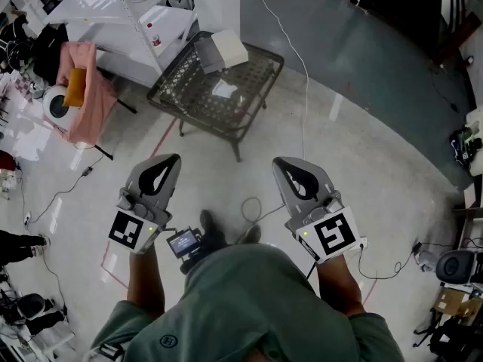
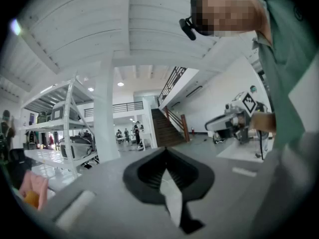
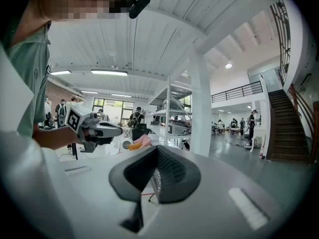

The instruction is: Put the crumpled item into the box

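Note:
A crumpled white item (image 1: 225, 90) lies on a dark metal mesh table (image 1: 249, 115) at the top middle of the head view. A white box (image 1: 228, 48) stands on the same table, just behind the item. I stand well short of the table and hold both grippers level over the bare floor. My left gripper (image 1: 172, 157) is shut with nothing in it, its jaws meeting at a point (image 2: 166, 151). My right gripper (image 1: 279, 161) is shut and empty too (image 3: 158, 149). Each gripper view shows the other gripper off to the side.
A stand draped in pink cloth (image 1: 84, 89) is left of the table, with white shelving (image 1: 132, 10) and a white pillar (image 1: 215, 2) behind it. Cables (image 1: 253, 208) run over the grey floor by my feet. Equipment (image 1: 459, 266) sits at the right edge.

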Demonstrator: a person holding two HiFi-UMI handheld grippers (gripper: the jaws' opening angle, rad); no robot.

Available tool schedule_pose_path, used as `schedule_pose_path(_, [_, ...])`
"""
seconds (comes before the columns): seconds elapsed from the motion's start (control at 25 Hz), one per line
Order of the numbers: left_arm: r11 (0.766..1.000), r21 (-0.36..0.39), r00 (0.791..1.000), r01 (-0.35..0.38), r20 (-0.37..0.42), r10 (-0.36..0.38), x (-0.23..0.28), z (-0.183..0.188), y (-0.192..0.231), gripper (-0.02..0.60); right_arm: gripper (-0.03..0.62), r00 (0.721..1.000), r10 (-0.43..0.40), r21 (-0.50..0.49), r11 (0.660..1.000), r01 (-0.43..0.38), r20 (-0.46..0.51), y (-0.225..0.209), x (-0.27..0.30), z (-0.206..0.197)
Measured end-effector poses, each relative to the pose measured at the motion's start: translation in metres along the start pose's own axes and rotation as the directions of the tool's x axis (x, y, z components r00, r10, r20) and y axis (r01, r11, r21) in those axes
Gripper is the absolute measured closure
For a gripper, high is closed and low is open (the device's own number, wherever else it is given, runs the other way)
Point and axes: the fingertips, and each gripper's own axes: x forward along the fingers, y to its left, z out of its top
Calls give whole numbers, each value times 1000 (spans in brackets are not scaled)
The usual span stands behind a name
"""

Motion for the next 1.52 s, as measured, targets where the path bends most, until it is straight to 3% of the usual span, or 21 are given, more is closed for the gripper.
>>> schedule_pose_path(0.68, [999, -3, 999, 45, 9, -45, -19, -11, 47, 578, 588, 1000, -26, 37, 999, 26, 4, 26, 47, 10])
schedule_pose_path(1.52, [979, -8, 978, 205, 42, -204, -20, -46, 180, 578, 588, 979, -203, 82, 976, 204, -12, 36, 175, 22])
